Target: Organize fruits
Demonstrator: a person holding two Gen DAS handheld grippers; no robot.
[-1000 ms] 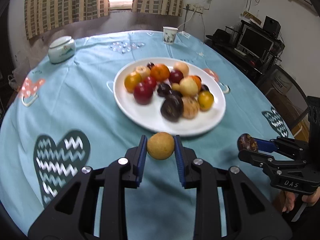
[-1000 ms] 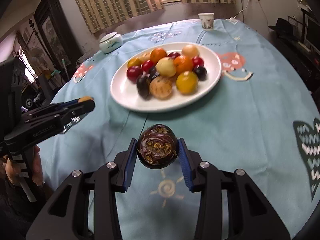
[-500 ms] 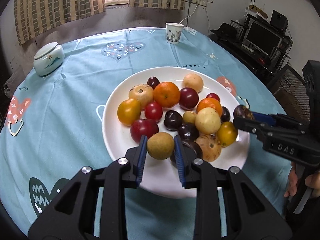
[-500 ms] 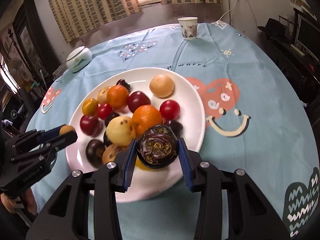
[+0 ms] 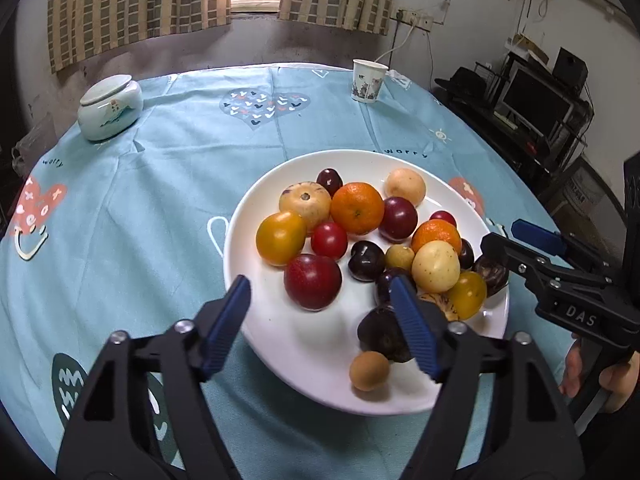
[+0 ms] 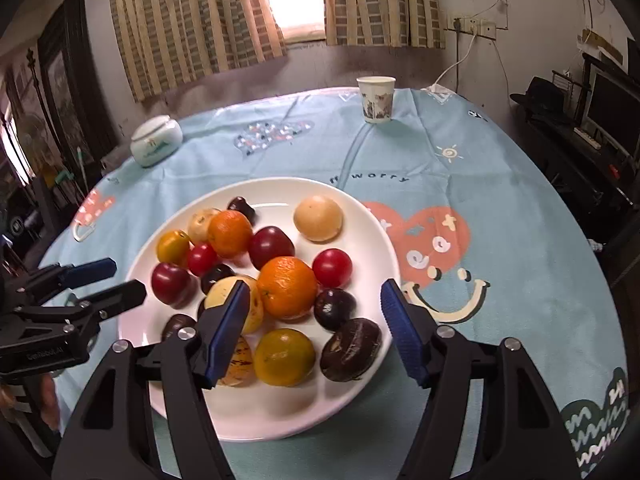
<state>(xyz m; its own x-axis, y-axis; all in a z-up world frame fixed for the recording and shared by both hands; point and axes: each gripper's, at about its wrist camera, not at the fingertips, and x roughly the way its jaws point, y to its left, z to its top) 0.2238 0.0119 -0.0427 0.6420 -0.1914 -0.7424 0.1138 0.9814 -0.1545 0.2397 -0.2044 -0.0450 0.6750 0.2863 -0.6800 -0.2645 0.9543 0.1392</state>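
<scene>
A white plate [image 5: 280,340] [image 6: 376,240] on the blue tablecloth holds several fruits: oranges, red plums, yellow and dark ones. My left gripper [image 5: 324,328] is open above the plate's near rim; the small tan fruit [image 5: 369,371] lies loose on the plate just right of it. My right gripper [image 6: 312,332] is open over the plate's near right side; the dark patterned fruit [image 6: 351,349] rests on the plate between its fingers. Each gripper also shows in the other view, the right one [image 5: 516,244] and the left one [image 6: 108,280], both open.
A paper cup [image 5: 368,81] [image 6: 376,99] stands at the far side of the table. A white lidded jar [image 5: 110,107] [image 6: 156,141] sits far left. Shelves with a monitor [image 5: 536,100] stand off the table's right edge.
Both grippers opened. The tan fruit left the left gripper and lies on the plate. The dark patterned fruit left the right gripper and lies on the plate.
</scene>
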